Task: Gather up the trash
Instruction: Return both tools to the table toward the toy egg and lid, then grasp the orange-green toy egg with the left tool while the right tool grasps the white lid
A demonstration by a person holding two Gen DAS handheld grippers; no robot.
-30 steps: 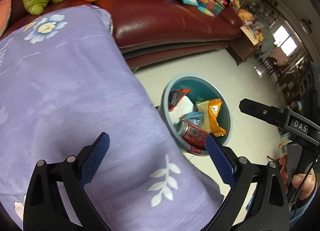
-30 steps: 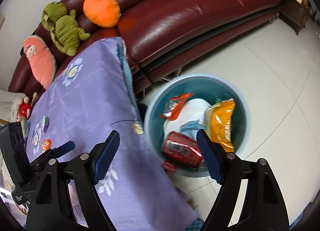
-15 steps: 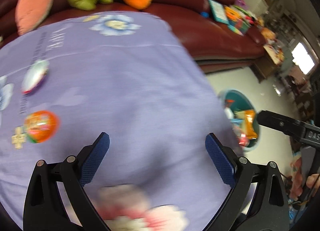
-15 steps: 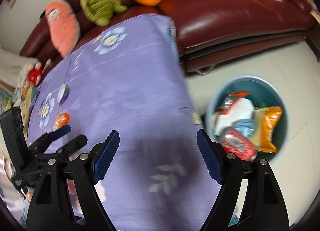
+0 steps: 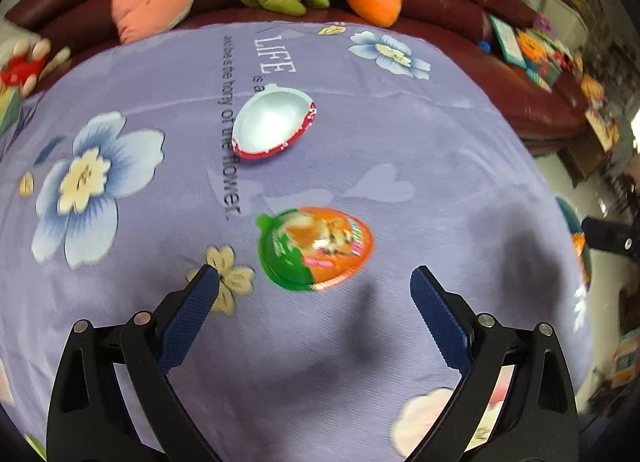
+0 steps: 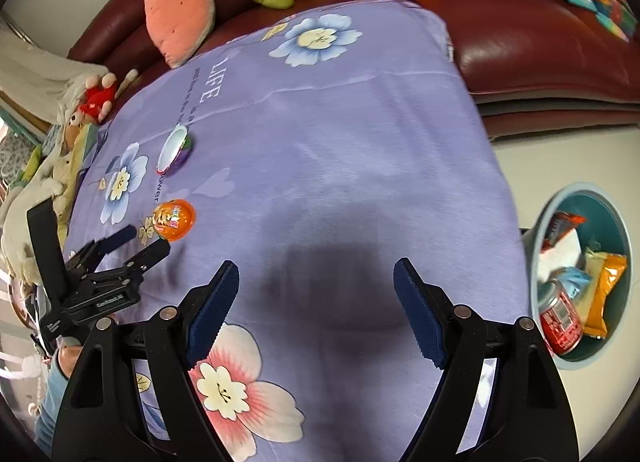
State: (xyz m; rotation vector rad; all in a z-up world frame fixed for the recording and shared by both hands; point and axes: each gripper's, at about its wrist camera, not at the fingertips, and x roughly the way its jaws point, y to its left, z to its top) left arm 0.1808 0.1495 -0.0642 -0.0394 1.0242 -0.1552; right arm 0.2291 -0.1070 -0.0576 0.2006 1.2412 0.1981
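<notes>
Egg capsule [image 5: 314, 248] just ahead, left claw [image 5: 314, 290] open

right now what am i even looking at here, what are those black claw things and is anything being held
Those black claws are two handheld grippers, one in each of a person's hands, each with a fisheye camera looking along its blue-padded fingers. One picture is from the left gripper, the other from the right gripper. Both are open and hold nothing. Below is a purple floral blanket with two bits of trash: an orange-and-green egg-shaped capsule just ahead of the left gripper, and an empty half shell beyond it. The right view shows a teal trash bin on the floor, already holding wrappers and a can.
</notes>
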